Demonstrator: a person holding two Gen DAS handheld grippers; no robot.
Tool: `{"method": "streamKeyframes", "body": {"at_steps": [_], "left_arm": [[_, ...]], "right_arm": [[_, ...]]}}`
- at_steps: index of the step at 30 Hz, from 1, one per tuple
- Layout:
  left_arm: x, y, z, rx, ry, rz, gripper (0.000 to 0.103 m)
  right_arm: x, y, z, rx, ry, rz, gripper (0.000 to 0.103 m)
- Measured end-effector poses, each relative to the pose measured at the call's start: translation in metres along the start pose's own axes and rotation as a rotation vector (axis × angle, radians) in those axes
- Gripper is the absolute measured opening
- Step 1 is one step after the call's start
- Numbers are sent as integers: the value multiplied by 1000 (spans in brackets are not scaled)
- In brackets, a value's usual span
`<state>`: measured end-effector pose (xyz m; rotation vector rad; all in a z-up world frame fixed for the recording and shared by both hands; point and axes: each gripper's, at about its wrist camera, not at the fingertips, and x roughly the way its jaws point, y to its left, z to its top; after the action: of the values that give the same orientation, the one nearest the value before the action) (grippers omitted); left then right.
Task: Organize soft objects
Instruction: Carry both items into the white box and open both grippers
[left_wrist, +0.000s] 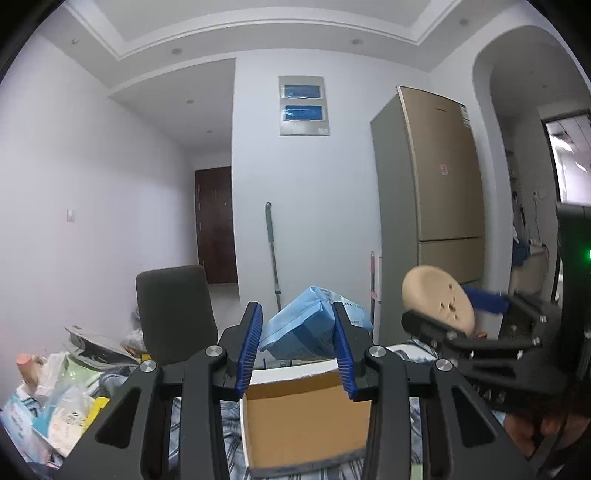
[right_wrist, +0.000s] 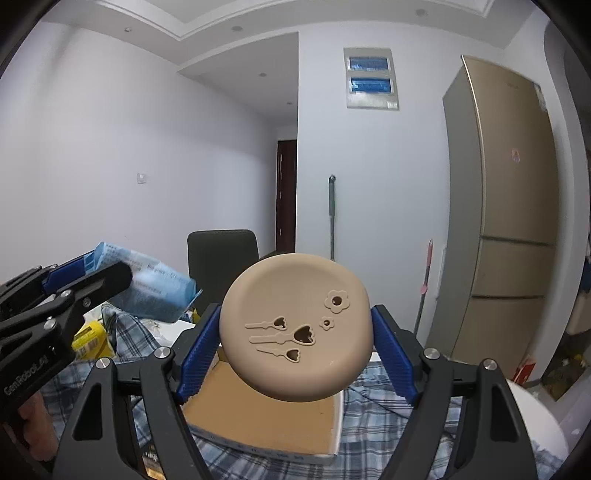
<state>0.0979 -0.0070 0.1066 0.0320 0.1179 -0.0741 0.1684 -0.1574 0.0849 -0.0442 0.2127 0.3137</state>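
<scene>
My left gripper (left_wrist: 298, 350) is shut on a light blue soft packet (left_wrist: 306, 328), held in the air above an open cardboard box (left_wrist: 306, 424). My right gripper (right_wrist: 295, 350) is shut on a round beige soft pad (right_wrist: 295, 328) with flower and tulip cut-outs, held tilted above the same box (right_wrist: 266, 417). In the right wrist view the left gripper (right_wrist: 92, 277) shows at the left with the blue packet (right_wrist: 155, 291). The left wrist view shows the beige pad (left_wrist: 437, 299) at the right, held by the right gripper.
The box rests on a blue plaid cloth (right_wrist: 376, 435). A dark chair (left_wrist: 173, 314) stands behind. Packets and papers (left_wrist: 55, 398) are piled at the left. A yellow packet (right_wrist: 90, 338) lies near the box. A tall fridge (left_wrist: 439, 199) and a mop handle (left_wrist: 272, 251) stand against the wall.
</scene>
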Motion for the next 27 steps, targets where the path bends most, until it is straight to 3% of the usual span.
{"method": "streamKeyframes", "body": {"at_steps": [4, 7, 19, 27], "left_arm": [[30, 8, -4, 6, 21, 49, 40], [51, 18, -16, -32, 85, 22, 40], [127, 43, -84, -54, 359, 6, 40], [152, 40, -108, -37, 474, -11, 40]], "right_arm": [[19, -1, -11, 0, 18, -18, 78], [35, -6, -24, 5, 59, -19, 79], [103, -16, -82, 5, 338, 71, 79], [126, -18, -105, 32, 463, 117, 79]]}}
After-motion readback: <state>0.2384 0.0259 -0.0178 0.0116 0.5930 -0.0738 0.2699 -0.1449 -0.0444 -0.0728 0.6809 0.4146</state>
